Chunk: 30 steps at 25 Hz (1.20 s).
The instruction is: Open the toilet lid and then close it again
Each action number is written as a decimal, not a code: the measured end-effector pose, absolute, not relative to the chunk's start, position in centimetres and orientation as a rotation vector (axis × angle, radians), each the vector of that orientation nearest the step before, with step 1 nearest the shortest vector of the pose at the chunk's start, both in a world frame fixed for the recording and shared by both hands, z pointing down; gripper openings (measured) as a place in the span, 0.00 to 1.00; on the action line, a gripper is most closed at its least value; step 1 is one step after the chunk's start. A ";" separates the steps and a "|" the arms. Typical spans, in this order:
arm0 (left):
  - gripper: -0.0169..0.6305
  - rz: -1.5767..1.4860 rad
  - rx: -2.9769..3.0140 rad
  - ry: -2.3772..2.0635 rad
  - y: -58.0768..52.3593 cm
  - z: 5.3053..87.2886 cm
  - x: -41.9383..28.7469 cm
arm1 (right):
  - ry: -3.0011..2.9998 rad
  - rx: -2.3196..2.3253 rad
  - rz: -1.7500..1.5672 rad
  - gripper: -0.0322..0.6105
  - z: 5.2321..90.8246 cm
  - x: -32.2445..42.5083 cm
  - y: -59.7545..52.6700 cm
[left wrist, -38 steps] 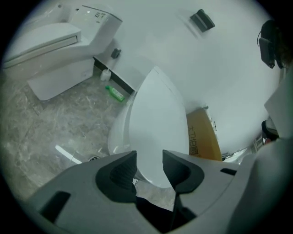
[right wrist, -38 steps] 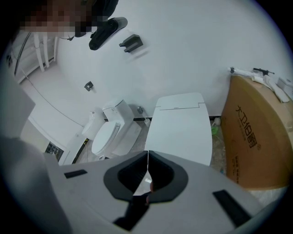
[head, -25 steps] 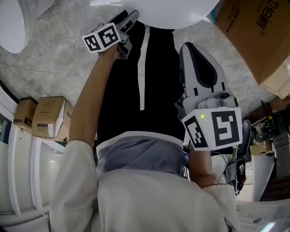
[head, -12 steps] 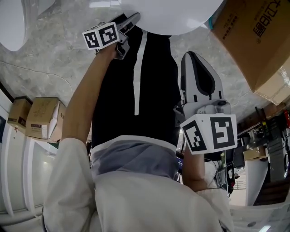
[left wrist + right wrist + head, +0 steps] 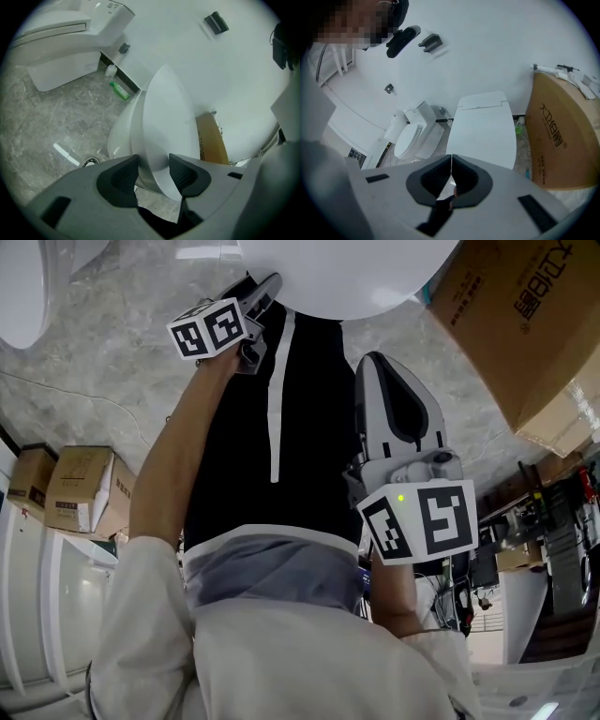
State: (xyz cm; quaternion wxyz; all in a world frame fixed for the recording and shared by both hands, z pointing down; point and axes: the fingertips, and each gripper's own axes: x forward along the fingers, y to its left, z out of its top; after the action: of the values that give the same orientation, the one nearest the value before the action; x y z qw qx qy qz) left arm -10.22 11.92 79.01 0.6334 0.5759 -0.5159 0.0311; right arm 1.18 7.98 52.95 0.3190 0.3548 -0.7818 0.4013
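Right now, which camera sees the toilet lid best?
The right gripper view: almost the whole toilet lid shows. The left gripper view sees it sideways, partly hidden; the head view only its front.

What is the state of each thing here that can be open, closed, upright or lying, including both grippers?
White oval toilet lid: down, closed.
Left gripper: jaws apart around the lid's front rim, just been closing.
Right gripper: jaws together, empty.
Second white toilet: lid down.
Green bottle: lying on the floor.

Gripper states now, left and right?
Left gripper: open, jaws just closing around the toilet lid's front edge.
Right gripper: shut, empty.
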 end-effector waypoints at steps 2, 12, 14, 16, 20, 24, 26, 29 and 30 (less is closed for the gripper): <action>0.33 0.078 1.328 -1.172 12.0 78.7 -10.2 | -2.056 0.932 1.055 0.07 52.9 1.0 8.0; 0.32 0.099 1.376 -1.152 12.2 76.0 -9.8 | -2.071 0.941 1.054 0.07 51.9 0.3 7.2; 0.32 0.113 1.388 -1.139 12.2 75.5 -9.8 | -2.077 0.944 1.052 0.07 51.5 0.1 7.1; 0.32 0.121 1.399 -1.129 12.2 75.0 -9.8 | -2.081 0.946 1.051 0.07 51.2 -0.1 7.0; 0.32 0.142 1.420 -1.108 12.1 74.0 -9.7 | -2.082 0.950 1.058 0.07 50.9 -0.1 6.8; 0.32 0.153 1.435 -1.089 12.1 73.1 -9.5 | -2.087 0.955 1.057 0.07 50.5 -0.1 6.6; 0.32 0.157 1.441 -1.085 12.2 72.8 -9.5 | -2.090 0.959 1.056 0.07 50.2 -0.1 6.6; 0.32 0.162 1.449 -1.082 12.2 72.1 -9.5 | -2.091 0.961 1.047 0.07 49.7 0.2 6.4; 0.32 0.163 1.452 -1.080 12.1 71.8 -9.5 | -2.091 0.963 1.044 0.07 49.5 0.4 6.3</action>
State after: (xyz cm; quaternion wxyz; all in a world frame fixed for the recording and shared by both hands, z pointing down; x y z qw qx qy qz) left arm -9.47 12.09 71.82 0.6150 0.6302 -0.4686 0.0708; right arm 0.37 6.30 49.53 0.3022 0.3632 -0.7886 0.3935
